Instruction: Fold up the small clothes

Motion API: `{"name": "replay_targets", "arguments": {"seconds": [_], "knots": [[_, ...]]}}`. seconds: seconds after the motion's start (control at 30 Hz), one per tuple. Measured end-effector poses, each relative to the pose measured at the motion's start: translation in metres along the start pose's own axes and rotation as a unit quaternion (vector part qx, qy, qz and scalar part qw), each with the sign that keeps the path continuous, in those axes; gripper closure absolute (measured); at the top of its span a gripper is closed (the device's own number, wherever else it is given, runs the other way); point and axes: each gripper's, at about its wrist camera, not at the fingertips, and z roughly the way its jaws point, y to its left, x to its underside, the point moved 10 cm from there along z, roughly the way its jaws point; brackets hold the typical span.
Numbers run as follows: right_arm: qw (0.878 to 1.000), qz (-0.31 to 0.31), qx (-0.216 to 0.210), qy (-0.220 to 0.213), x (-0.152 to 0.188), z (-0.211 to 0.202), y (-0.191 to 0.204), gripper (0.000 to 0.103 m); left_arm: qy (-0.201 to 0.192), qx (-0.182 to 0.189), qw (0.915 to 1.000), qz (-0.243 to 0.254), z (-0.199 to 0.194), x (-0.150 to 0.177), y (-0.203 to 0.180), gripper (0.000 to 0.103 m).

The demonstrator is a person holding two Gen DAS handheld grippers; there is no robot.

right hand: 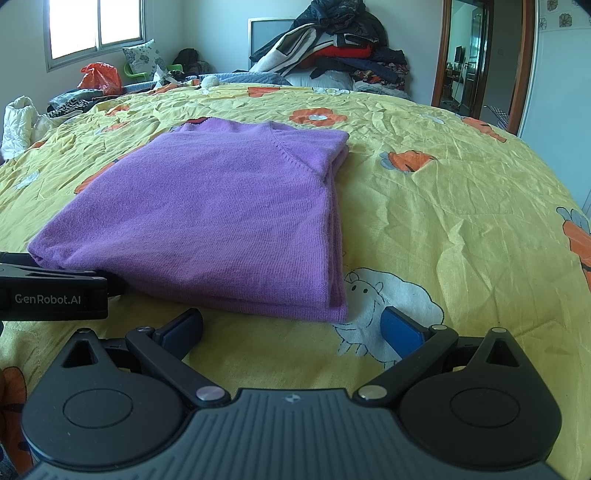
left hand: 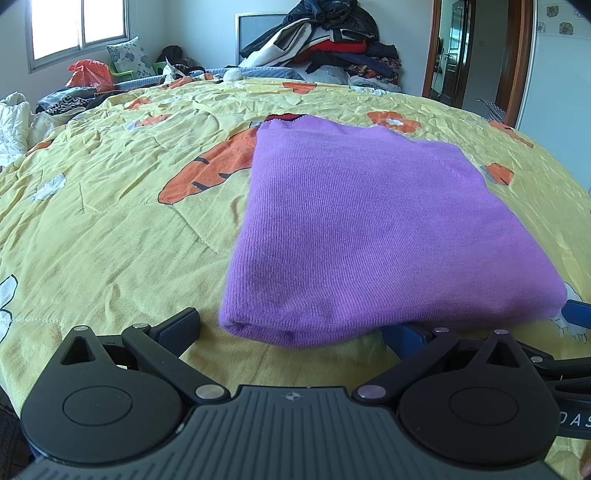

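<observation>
From your left wrist view, the purple knit sweater (left hand: 369, 229) is lying folded into a neat rectangle on the yellow cartoon-print bedspread (left hand: 110, 206), filling the centre and right of the frame, with its rounded fold edge at the bottom, just in front of your fingers. Your left gripper (left hand: 291, 328) has its jaws spread wide with nothing between them; the left finger sits on bare bedspread at lower left, and the blue pad of the right finger is tucked right at the sweater's near edge, can't tell if it's actually touching. A bit of red and dark trim peeks out at the sweater's far end. Up top there's a big pile of clothes (left hand: 325, 40) in the centre, an orange plastic bag (left hand: 90, 74) at upper left under the window (left hand: 77, 29), and a doorway (left hand: 454, 55) at upper right. Switching to your right wrist view, the same sweater (right hand: 207, 210) sits centre-left, stacked layers showing along its right side. Your right gripper (right hand: 291, 326) is also wide open and empty, both fingers resting just short of the sweater's near edge, the blue one over a white sheep print (right hand: 388, 295) on the bedspread. Your left gripper (right hand: 55, 291) pokes in from the left edge, right beside the sweater's near-left corner.
</observation>
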Motion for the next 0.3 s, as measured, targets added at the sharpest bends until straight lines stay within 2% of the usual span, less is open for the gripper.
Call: {"name": "replay_targets", "arguments": {"seconds": [0.3], "knots": [[1.0,0.0,0.0,0.0,0.0,0.0,0.0,0.0,0.0,-0.006,1.0,-0.007,-0.0001,0.0,0.0006,0.0]]}}
